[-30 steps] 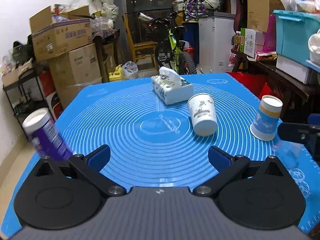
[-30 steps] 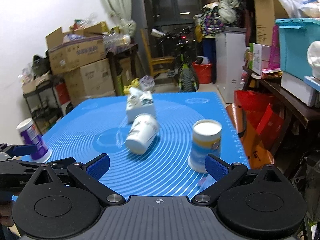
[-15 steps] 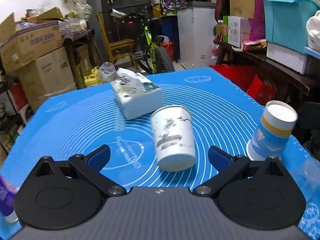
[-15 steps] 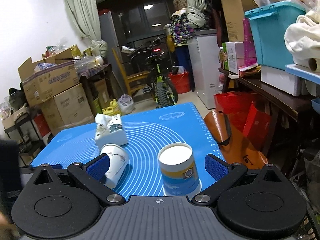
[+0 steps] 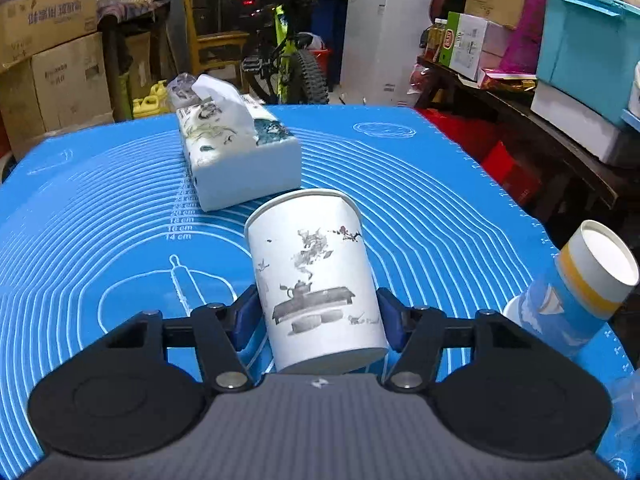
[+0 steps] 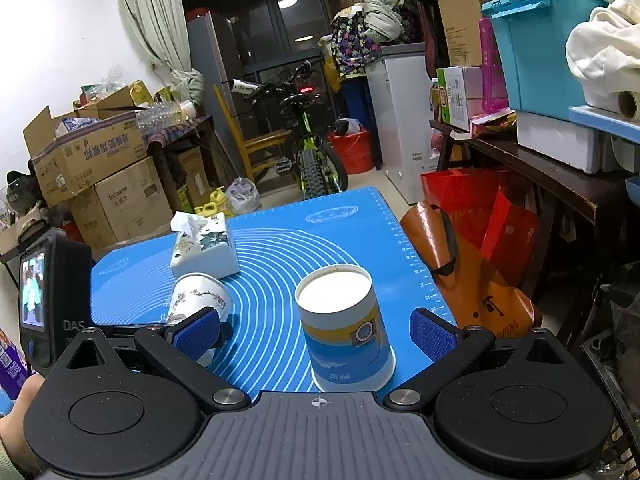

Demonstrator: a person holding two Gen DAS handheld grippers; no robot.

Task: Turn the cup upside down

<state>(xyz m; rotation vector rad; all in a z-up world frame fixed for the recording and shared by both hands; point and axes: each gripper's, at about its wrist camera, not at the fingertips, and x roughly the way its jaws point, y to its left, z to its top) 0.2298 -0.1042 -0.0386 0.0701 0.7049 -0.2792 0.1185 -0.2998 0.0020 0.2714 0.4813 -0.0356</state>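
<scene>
My left gripper (image 5: pixel 318 320) has the white printed cup (image 5: pixel 316 280) between its 2 blue pads, which sit on either side of the cup's wall near its closed end; they look to be touching it, though I cannot be sure the squeeze is firm. The cup lies on its side on the blue mat (image 5: pixel 420 200), long axis running away from me, open mouth pointing toward the tissue box (image 5: pixel 236 156) just beyond it. That axis is what the next move turns on: I judge I must lift and swing the mouth downward.

My right gripper (image 6: pixel 316 332) is wide open and holds nothing. Between its fingers, untouched, stands the blue-and-yellow cup (image 6: pixel 344 328), already mouth down on the mat. In the right wrist view the white cup (image 6: pixel 198 300) lies to the left of that standing cup, and well apart from it, so my left tool is plainly the nearer one.

The tissue box is the closest obstacle to the white cup's mouth; a forward swing could clip it.
</scene>
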